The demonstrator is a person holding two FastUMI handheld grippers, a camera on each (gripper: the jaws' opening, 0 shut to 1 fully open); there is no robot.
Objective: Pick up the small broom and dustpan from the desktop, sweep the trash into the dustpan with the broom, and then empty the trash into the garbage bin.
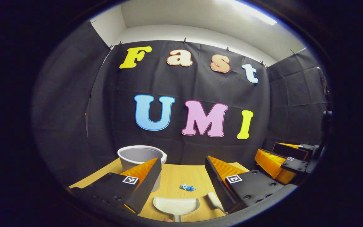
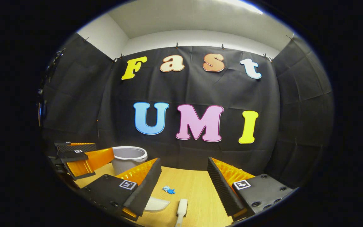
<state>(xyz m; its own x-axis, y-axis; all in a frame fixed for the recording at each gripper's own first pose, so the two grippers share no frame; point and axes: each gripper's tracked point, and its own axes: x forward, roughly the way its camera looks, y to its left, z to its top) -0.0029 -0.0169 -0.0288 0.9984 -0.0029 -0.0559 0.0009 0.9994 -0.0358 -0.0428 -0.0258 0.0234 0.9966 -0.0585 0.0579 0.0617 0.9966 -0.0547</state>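
Left gripper view: left hand-held gripper [image 1: 181, 176] spread wide, holding nothing, above worktop [image 1: 175, 176]. Dustpan [image 1: 176, 205] near front edge, broom [image 1: 215, 201] just right of it, blue trash [image 1: 187, 188] beyond, garbage bin [image 1: 141, 157] back left.

Right gripper view: right hand-held gripper [image 2: 184, 181] spread wide, holding nothing. Broom [image 2: 181, 210] between fingers, dustpan [image 2: 156, 204] partly hidden behind one finger [image 2: 145, 186].

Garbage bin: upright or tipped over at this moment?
Upright. The garbage bin stands on the desktop with its round open rim facing up; inside cannot be seen.
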